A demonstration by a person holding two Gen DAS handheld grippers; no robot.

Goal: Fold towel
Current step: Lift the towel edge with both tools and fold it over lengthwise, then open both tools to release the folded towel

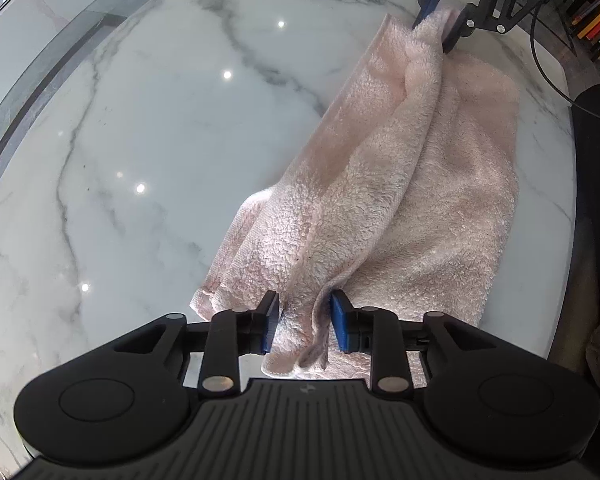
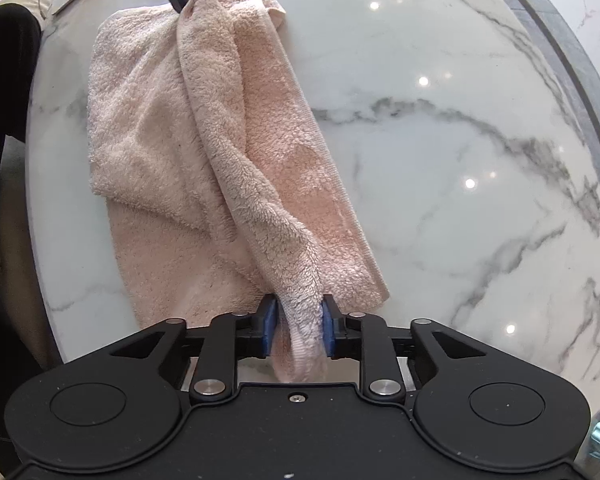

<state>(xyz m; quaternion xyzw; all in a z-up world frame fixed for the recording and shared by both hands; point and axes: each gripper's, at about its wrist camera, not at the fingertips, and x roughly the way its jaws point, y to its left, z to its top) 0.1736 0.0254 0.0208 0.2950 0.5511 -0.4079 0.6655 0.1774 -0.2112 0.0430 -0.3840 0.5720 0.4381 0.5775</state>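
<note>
Fluffy pale pink terry towel (image 2: 204, 128) stretched over glossy white grey-veined marble tabletop (image 2: 440, 152).
Left gripper (image 1: 304, 322) fingers pinching one end, right gripper (image 2: 298, 326) fingers clamping the other; ceiling lights mirrored in stone.

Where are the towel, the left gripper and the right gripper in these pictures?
towel (image 1: 400, 184): left wrist view, on the raised fold along its middle.
left gripper (image 1: 304, 326): left wrist view, midway between its blue fingertips, over the pinched towel end.
right gripper (image 2: 299, 326): right wrist view, midway between its fingertips, over the clamped towel end.
</note>
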